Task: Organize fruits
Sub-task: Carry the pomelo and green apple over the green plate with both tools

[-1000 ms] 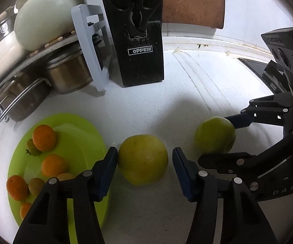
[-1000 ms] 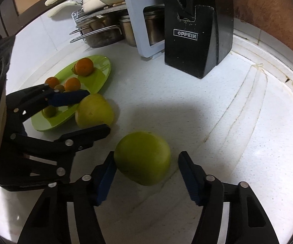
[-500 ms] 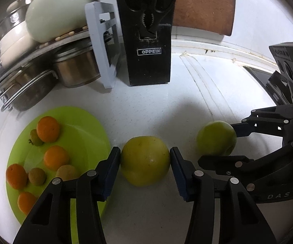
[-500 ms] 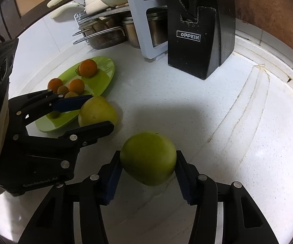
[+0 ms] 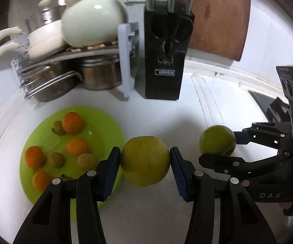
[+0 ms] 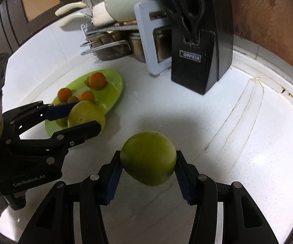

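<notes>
My left gripper (image 5: 145, 162) is shut on a large yellow-green fruit (image 5: 145, 160), held off the white counter just right of the lime-green plate (image 5: 103, 126). My right gripper (image 6: 148, 165) is shut on a greener fruit (image 6: 148, 160), also lifted above the counter. In the left wrist view the green fruit (image 5: 217, 142) sits between the right gripper's blue pads to the right. The right wrist view shows the yellow-green fruit (image 6: 86, 116) in the left gripper at the plate's (image 6: 114, 81) near edge. Several small oranges (image 5: 72, 122) and brownish fruits (image 5: 56, 159) lie on the plate.
A black knife block (image 5: 163, 61) with scissors stands at the back. Left of it a rack (image 5: 69, 65) holds steel pots, with a white teapot (image 5: 93, 22) on top. A wooden board (image 5: 217, 14) leans on the back wall. Counter seams run to the right.
Both grippers closed their pads onto the fruits they were straddling and lifted them off the counter. The left gripper also rolled, bringing the rack and knife block into fuller view.
</notes>
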